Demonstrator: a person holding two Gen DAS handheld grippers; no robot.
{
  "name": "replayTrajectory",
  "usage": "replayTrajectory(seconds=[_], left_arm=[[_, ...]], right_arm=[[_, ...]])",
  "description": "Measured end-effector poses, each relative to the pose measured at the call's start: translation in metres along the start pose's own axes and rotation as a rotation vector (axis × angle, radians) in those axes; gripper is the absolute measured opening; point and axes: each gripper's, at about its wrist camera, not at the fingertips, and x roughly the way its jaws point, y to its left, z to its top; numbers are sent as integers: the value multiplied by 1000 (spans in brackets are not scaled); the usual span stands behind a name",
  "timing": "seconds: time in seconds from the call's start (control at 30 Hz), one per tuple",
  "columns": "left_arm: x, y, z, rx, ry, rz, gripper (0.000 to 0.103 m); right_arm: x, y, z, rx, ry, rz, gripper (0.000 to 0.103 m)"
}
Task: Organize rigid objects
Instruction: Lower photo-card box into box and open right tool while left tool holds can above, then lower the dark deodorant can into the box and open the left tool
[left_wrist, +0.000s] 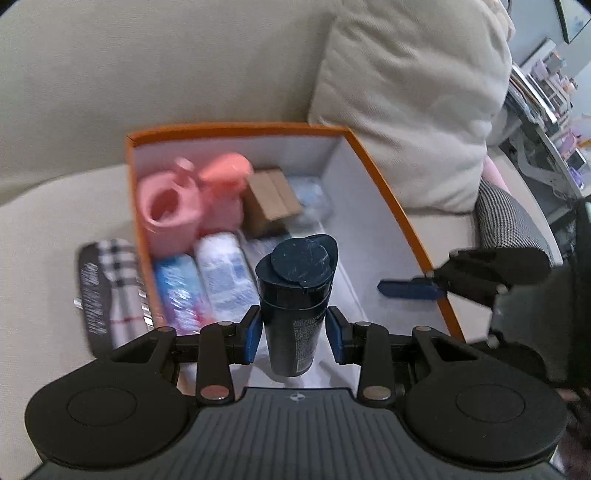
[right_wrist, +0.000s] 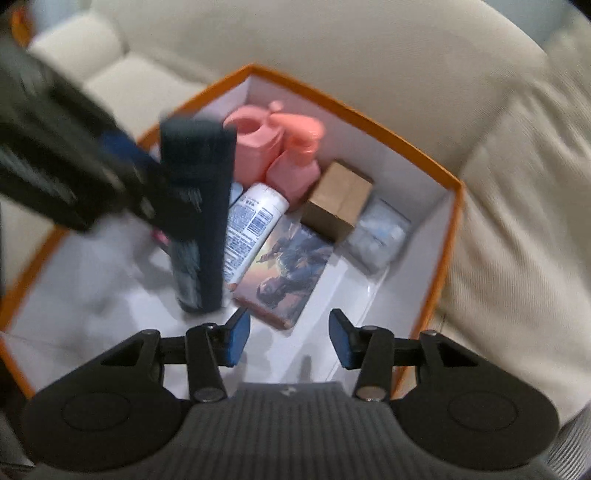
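While pink jugs (left_wrist: 192, 199) crowd box (left_wrist: 388, 192), bottle (left_wrist: 295, 295) overhead

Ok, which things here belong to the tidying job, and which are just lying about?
Job:
dark bottle in left tool
orange box
pink bottles
white tube
brown carton
picture box

Lying about:
cushion
checked pouch

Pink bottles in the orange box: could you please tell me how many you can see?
2, side by side at the box's far end: an open-necked pink bottle and a pink pump bottle. Others may be hidden.
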Motion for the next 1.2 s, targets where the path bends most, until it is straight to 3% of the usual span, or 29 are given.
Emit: replayTrajectory(seconds=[0.33, 0.63, 0.67, 0.7, 0.73, 1.0, 1.2], left_arm=[[19, -14, -5, 17, 60, 10, 41], [23, -19, -4, 21, 88, -13, 42], [22, -19, -4, 14, 82, -18, 48], [20, -18, -3, 10, 74, -22, 60], [18, -18, -3, 9, 65, -26, 64], [-10, -1, -8, -25, -3, -10, 64], [-30, 13, -14, -31, -55, 42, 64]], right_arm=[[2, 16, -21, 148, -40, 122, 48], [18, 10, -20, 301, -75, 121, 43], [18, 9, -20, 314, -77, 120, 42], [18, 8, -21, 327, -75, 103, 42], [19, 9, -22, 332, -71, 76, 42], [19, 13, -16, 287, -54, -131, 41], [29, 15, 2, 233, -34, -341, 41]])
